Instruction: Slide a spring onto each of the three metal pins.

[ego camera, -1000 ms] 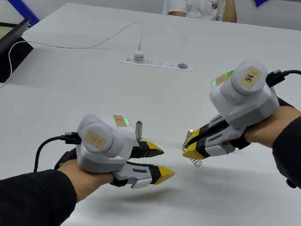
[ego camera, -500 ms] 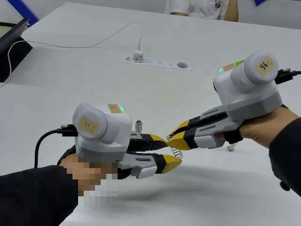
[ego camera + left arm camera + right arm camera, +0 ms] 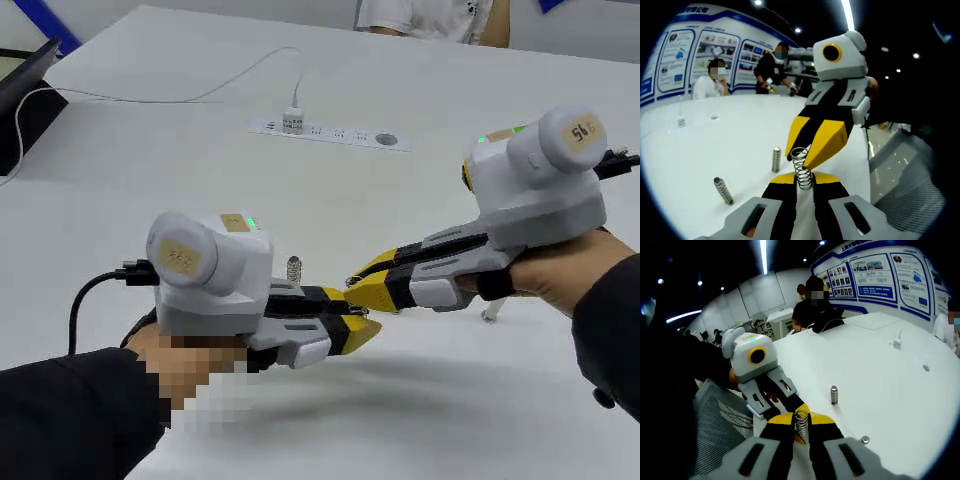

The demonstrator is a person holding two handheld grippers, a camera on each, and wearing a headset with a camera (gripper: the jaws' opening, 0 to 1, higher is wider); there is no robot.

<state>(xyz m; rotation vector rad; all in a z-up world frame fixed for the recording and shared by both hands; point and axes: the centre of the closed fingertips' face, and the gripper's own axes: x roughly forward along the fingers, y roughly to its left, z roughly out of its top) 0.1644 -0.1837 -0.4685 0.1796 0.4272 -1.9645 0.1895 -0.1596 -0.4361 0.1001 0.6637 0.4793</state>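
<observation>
A small loose spring (image 3: 802,172) stands between the yellow tips of my left gripper (image 3: 802,181), which is shut on its lower end. My right gripper (image 3: 810,150) reaches in from above and pinches the spring's upper end. In the right gripper view the same spring (image 3: 801,424) sits in my right gripper (image 3: 801,432), facing the left gripper (image 3: 771,397). In the head view the left gripper (image 3: 358,326) and right gripper (image 3: 356,291) meet tip to tip. A pin wearing a spring (image 3: 294,268) stands behind them, and another pin (image 3: 490,313) peeks from under the right hand.
Two spring-covered pins (image 3: 776,159) (image 3: 723,190) stand on the white table (image 3: 200,190). A short pin (image 3: 865,440) is near the right gripper. A white power strip (image 3: 330,132) with a cable lies further back. A person (image 3: 430,15) sits at the far edge.
The right gripper carried the spring leftward from the table to the left gripper. The left gripper's jaws, open before, have closed on it. The tips now touch.
</observation>
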